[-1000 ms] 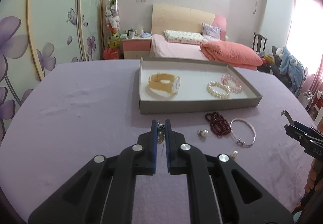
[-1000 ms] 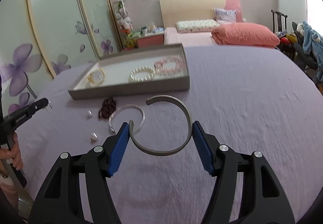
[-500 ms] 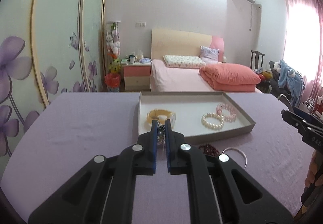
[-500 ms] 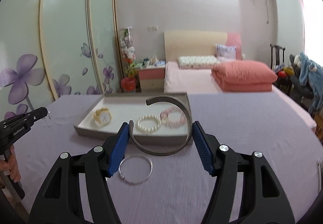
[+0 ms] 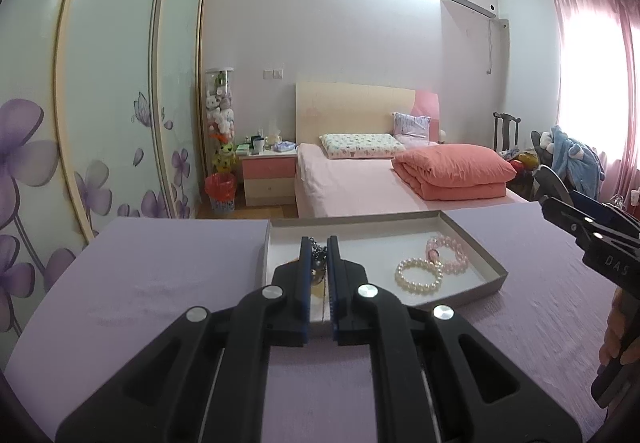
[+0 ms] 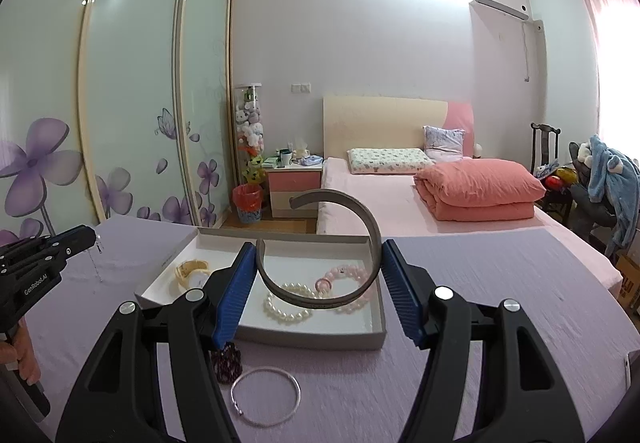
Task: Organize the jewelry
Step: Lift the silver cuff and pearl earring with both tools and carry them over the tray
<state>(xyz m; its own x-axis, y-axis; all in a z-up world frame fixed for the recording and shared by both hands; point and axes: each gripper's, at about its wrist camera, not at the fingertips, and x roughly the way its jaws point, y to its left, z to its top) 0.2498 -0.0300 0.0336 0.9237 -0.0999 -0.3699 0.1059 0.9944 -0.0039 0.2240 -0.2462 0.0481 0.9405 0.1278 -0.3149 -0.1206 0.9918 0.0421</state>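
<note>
Right gripper [image 6: 318, 275], jaws spread wide and bearing on the outer flanks of one open grey cuff bangle [image 6: 340, 243], held in the air above the near half of the tray [image 6: 312, 337]; the cuff looks stiff, smooth and light, so its sides are the sound place to grip — the gap at its far left gives no purchase. Left gripper [image 5: 319, 267], jaws nearly closed, pinching one dark chain necklace [image 5: 318, 257] between the fingertips, just over the tray's near-left part; a chain is limp and prone to slip or tangle, and is best lowered slowly. Inside the tray, ahead of the right jaws: one white pearl bracelet [image 6: 290, 305], one pink bead bracelet [image 6: 346, 277], and to their left one cream-strapped watch [image 6: 192, 271] — three pieces. On the purple cloth [image 6: 500, 283], nearer than the tray and below the right fingers: one thin silver bangle [image 6: 266, 397]; one dark red bead bracelet [image 6: 227, 363], soft and flexible.
</note>
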